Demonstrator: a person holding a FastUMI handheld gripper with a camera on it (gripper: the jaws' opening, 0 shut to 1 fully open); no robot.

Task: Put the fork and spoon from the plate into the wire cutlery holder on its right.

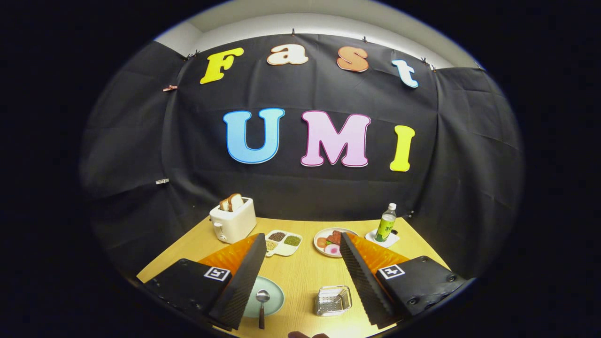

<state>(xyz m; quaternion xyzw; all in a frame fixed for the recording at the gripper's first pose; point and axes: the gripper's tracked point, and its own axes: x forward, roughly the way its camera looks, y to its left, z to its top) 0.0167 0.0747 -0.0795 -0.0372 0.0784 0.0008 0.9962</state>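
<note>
Toaster [232,221] comes first on the left of the wooden bench [305,272], one unit, pale, standing near the back edge with two slices of bread [231,202] poking out of its top. Just right of it lies one divided tray [283,242] with compartments of grains or beans in different colours; part of it is covered by the left finger, so the number of compartments cannot be told. Nearer, one light green plate [274,296] sits partly behind the left finger [242,284], and one spoon [262,306] lies on it with its bowl on the plate and its handle reaching over the near rim. No fork can be made out on the visible part of the plate.

Between the fingers, the hand-held gripper [304,324] is spread wide open and holds nothing; bare bench shows across the gap. One wire cutlery holder [333,300] stands to the right of the plate, well apart from it and just beside the right finger [361,281]. Whether anything is inside it is too small to tell.

Farther back, one round plate of food [331,242] rests beyond the right finger, its right edge hidden by that finger. Right of it stands one green bottle [386,223] with a white cap, upright on a small white mat [382,239] near the back right corner of the bench.
</note>
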